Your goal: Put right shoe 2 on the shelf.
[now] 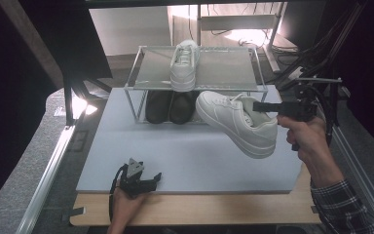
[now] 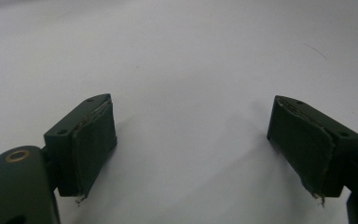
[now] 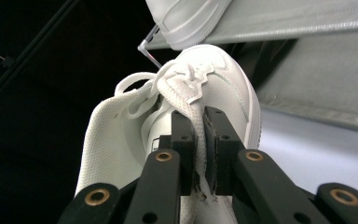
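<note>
Inspecting, we find the right gripper [image 3: 204, 154] pinched on the white sneaker's [image 1: 238, 123] tongue, toe pointing toward the shoe rack [image 1: 141, 73]; the left gripper [image 2: 193, 154] rests wide open, empty.

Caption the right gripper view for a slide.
Right gripper shut on a white sneaker's tongue, lifting it near the rack.

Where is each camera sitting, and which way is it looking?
High view: sits above the person's side, looking forward and down on the table; both hands show, with the left claw and right claw.
Left gripper view: rides the left claw, looking down at the bare mat past its open jaws.
Right gripper view: rides the right claw, looking along jaws shut on the white shoe.
Shared: high and right gripper views both show that shoe and the rack.
</note>
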